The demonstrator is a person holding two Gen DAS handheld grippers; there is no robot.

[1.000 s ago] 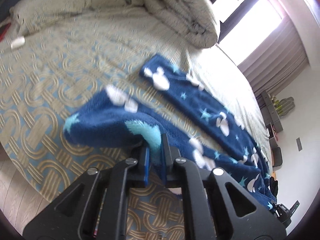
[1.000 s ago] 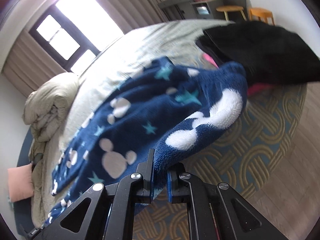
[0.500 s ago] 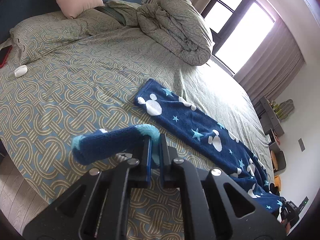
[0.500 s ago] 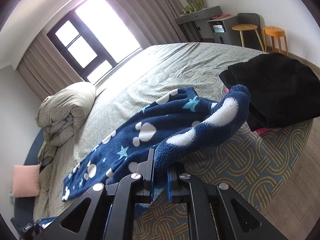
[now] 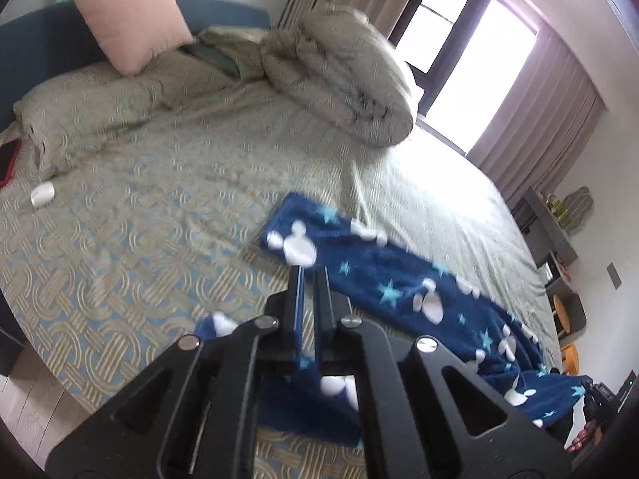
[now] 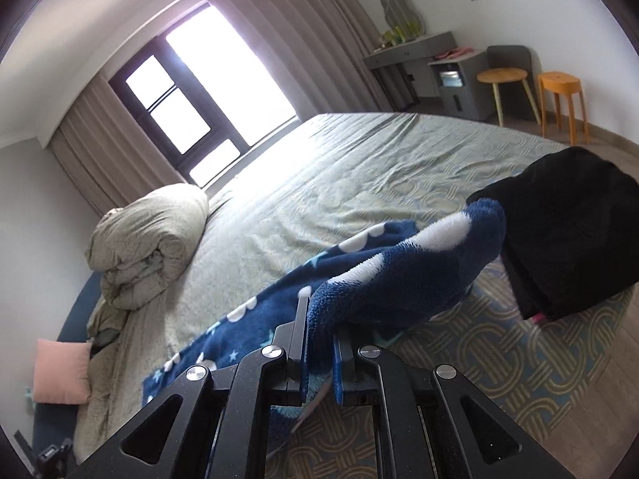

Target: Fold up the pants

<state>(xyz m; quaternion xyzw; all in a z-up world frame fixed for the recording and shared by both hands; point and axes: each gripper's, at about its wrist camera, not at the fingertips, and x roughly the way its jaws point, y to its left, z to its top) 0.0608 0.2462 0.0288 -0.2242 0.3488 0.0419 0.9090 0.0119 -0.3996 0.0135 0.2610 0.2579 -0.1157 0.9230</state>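
Left gripper (image 5: 308, 275) has its fingers nearly together above the bed (image 5: 131, 239); navy fleece hangs under them, but whether cloth is pinched between the pads can't be told. The blue star-and-mouse-print fleece pants (image 5: 399, 279) lie stretched across the patterned bedspread, one leg flat toward the rolled duvet (image 5: 339, 76) and pink pillow (image 5: 131, 20). Right gripper (image 6: 321, 321) is clamped tight on a bunched fold of the pants, lifted off the bed just beside a black garment (image 6: 571, 235).

Bed (image 5: 159, 239) under pants (image 5: 399, 275), duvet (image 5: 343, 80)
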